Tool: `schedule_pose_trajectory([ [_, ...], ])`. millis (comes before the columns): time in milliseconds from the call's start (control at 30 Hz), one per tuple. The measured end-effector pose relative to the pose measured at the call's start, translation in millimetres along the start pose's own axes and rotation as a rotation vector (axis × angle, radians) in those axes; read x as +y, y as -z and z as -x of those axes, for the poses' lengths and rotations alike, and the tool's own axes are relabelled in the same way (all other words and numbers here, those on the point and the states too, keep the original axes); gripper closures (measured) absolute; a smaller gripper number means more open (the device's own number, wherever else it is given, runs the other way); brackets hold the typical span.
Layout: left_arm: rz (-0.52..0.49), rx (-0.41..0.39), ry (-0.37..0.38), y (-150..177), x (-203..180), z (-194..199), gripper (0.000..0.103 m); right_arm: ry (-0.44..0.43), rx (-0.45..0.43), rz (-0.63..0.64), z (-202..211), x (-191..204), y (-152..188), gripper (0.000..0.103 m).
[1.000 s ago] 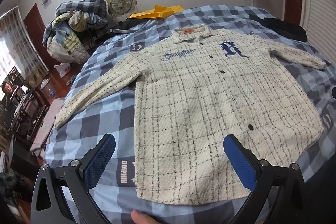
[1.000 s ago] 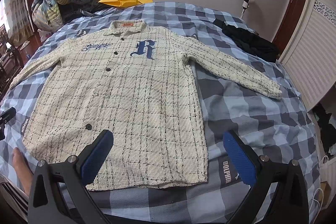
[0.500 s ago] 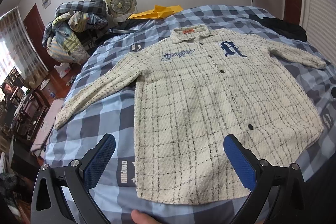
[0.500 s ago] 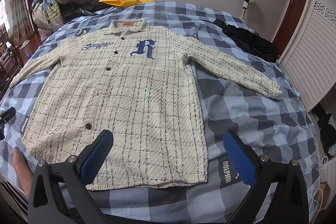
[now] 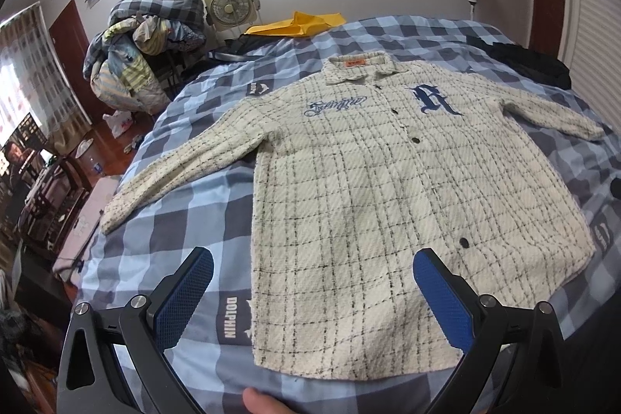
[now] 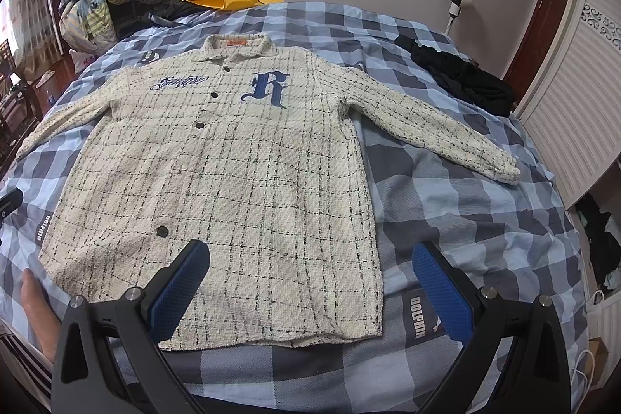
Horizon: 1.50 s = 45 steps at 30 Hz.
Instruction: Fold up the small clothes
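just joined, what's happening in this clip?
A person holds a hand-held gripper in each hand above the near edge of a bed. A cream plaid shirt lies flat on the checked cover, face up, buttoned, both sleeves spread out. The left hand-held gripper and the right hand-held gripper are both open and empty, hovering over the shirt's hem without touching it. No fold has been made yet. A black garment lies apart, further back on the bed.

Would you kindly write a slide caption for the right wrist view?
Open right gripper hovers above the hem of a cream plaid shirt spread flat, buttoned, on a blue checked bedspread.
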<state>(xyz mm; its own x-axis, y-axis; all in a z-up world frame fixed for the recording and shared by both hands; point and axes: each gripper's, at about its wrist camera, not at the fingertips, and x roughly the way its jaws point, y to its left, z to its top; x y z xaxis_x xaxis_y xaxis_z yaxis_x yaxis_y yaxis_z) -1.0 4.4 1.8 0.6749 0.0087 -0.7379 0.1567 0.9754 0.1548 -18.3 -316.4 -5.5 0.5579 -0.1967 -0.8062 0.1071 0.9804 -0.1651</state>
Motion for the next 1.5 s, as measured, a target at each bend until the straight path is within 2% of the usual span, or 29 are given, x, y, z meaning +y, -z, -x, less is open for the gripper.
schedule_pose_trajectory([
  [433, 0.002, 0.000, 0.010, 0, 0, 2, 0.000, 0.016, 0.003, 0.023, 0, 5, -1, 0.001],
  [567, 0.021, 0.024, 0.035, 0, 4, -2, 0.000, 0.016, 0.008, 0.029, -1, 7, -1, 0.001],
  [800, 0.053, 0.058, 0.033, 1, 9, -9, 0.000, 0.017, 0.031, 0.040, -5, 9, -2, 0.001],
  [1333, 0.064, 0.073, 0.045, 2, 13, -12, 0.000, 0.013, 0.059, 0.009, -9, 5, -4, 0.001],
  [1400, 0.058, 0.074, 0.044, 2, 12, -12, 0.000, 0.004, 0.066, 0.008, -10, 4, -4, 0.001],
  [1500, 0.049, 0.074, 0.041, 2, 10, -11, 0.000, -0.077, 0.081, -0.037, -6, -7, -10, 0.001],
])
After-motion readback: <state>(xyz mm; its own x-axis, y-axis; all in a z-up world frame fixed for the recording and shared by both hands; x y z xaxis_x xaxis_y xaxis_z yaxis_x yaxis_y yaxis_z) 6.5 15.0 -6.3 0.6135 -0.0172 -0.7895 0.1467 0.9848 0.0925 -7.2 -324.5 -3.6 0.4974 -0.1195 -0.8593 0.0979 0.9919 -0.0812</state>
